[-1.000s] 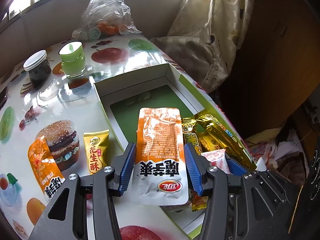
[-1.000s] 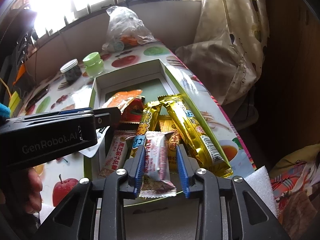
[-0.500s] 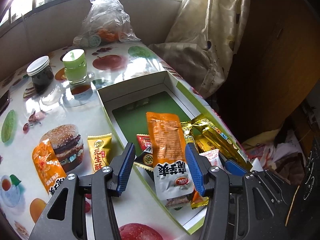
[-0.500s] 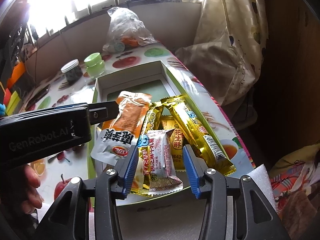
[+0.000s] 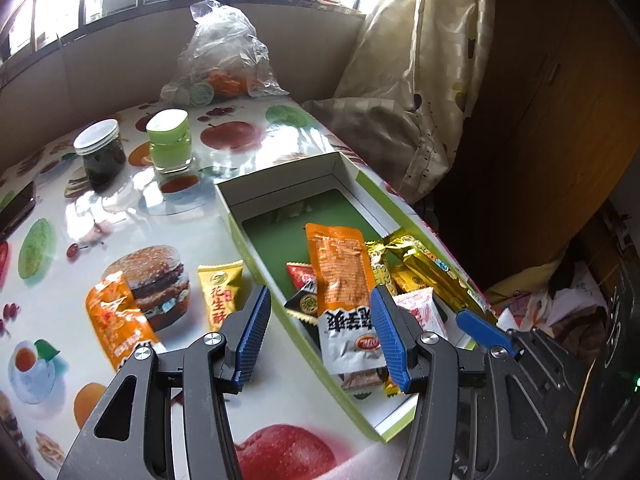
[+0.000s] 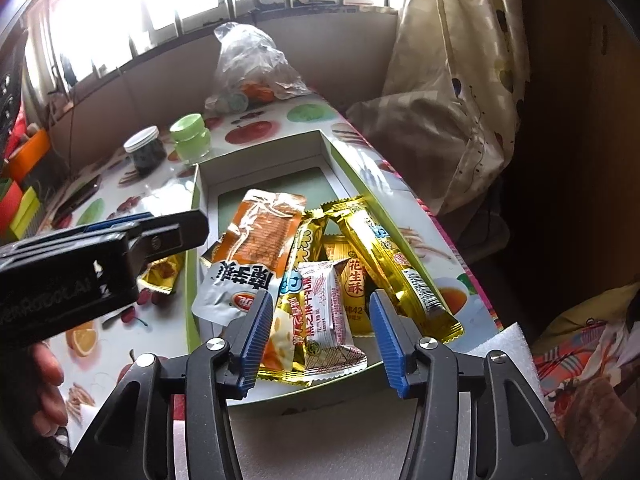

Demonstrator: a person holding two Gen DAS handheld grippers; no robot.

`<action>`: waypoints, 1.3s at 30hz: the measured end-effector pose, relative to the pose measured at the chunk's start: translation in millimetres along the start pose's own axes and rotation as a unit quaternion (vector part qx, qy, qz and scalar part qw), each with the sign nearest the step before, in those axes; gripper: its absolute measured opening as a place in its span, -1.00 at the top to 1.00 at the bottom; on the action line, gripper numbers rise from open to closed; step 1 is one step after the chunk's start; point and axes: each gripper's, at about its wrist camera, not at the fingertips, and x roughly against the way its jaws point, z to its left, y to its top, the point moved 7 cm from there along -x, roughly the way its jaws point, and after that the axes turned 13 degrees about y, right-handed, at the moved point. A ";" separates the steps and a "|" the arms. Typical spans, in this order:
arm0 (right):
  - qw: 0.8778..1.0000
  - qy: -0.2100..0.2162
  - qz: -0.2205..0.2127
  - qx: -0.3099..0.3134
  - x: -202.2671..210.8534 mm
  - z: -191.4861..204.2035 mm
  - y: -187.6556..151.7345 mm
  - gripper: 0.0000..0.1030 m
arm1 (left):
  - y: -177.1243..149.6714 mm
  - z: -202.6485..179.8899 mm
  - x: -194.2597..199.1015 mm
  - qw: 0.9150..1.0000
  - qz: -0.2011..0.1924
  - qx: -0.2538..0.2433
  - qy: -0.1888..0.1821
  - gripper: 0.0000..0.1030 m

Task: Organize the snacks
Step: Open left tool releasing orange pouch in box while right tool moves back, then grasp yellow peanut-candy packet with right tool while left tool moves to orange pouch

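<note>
- Now two loose packets, the yellow peanut candy [image 5: 221, 295] and an orange pouch [image 5: 116, 322], are seen on the table left of the box [image 5: 362, 178] (snacks piled inside).
- Nearest them is the left gripper [image 5: 318, 334], half open and holding nothing; the candy's long axis runs roughly along its fingers.
- The right gripper [image 6: 318, 334] is opening, nothing pinched, over the white wafer packet [image 6: 326, 316] in the box.

We count: jars [image 5: 99, 152] 2 | box [image 5: 280, 178] 1 | orange packets [image 5: 340, 276] 2 | plastic bag [image 5: 224, 56] 1

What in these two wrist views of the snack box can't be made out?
- Snacks under the orange packet, both views: only corners show, covered by the pile.
- Box near corner, left wrist view: hidden behind the left gripper; its jaws are open.
- Orange packet on the table, left wrist view: lower end cut off by that gripper.
- Dark jar contents: too small.
- Right gripper: jaws opening; contact with the white packet unclear.
</note>
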 end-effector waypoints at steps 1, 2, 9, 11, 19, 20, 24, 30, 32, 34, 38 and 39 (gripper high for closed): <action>1.000 0.000 -0.003 0.001 1.5 1.0 0.2 0.03 | -1.3 1.6 1.9 1.000 -0.001 0.000 0.000 -0.03; 1.000 0.000 -0.005 0.002 2.6 2.0 0.1 0.03 | -2.4 3.5 3.7 1.000 -0.001 0.000 0.001 -0.03; 1.000 0.002 -0.014 0.014 8.2 13.7 -1.0 0.02 | -14.8 22.6 16.4 1.000 -0.009 0.012 0.018 -0.03; 1.000 0.005 -0.013 0.018 8.6 18.3 -1.1 0.02 | -19.1 28.9 19.1 1.000 -0.009 0.015 0.022 -0.03; 0.999 0.013 -0.012 0.027 8.1 33.4 -3.1 0.02 | -30.5 52.0 25.0 0.999 -0.006 0.030 0.037 -0.03; 0.999 0.015 -0.011 0.029 7.7 35.6 -3.4 0.02 | -31.7 54.2 25.3 0.999 -0.005 0.031 0.038 -0.03; 0.999 0.017 -0.011 0.031 6.9 40.4 -3.4 0.02 | -36.6 66.2 27.7 0.998 -0.004 0.041 0.046 -0.03; 0.999 0.031 -0.008 0.032 0.9 53.2 -1.9 0.02 | -44.1 94.0 26.0 0.996 0.002 0.066 0.064 -0.03; 0.999 0.034 -0.005 0.034 -2.1 57.9 -1.6 0.02 | -47.0 103.2 23.3 0.995 0.006 0.076 0.071 -0.03; 0.999 0.038 -0.002 0.038 -6.4 62.5 -0.7 0.02 | -49.8 112.9 20.2 0.993 0.011 0.086 0.077 -0.03; 0.998 0.049 0.003 0.042 -15.5 73.7 1.7 0.02 | -55.0 128.8 14.7 0.991 0.018 0.102 0.086 -0.03; 0.998 0.051 0.004 0.044 -17.7 76.1 2.4 0.02 | -56.7 133.6 12.4 0.990 0.021 0.107 0.088 -0.03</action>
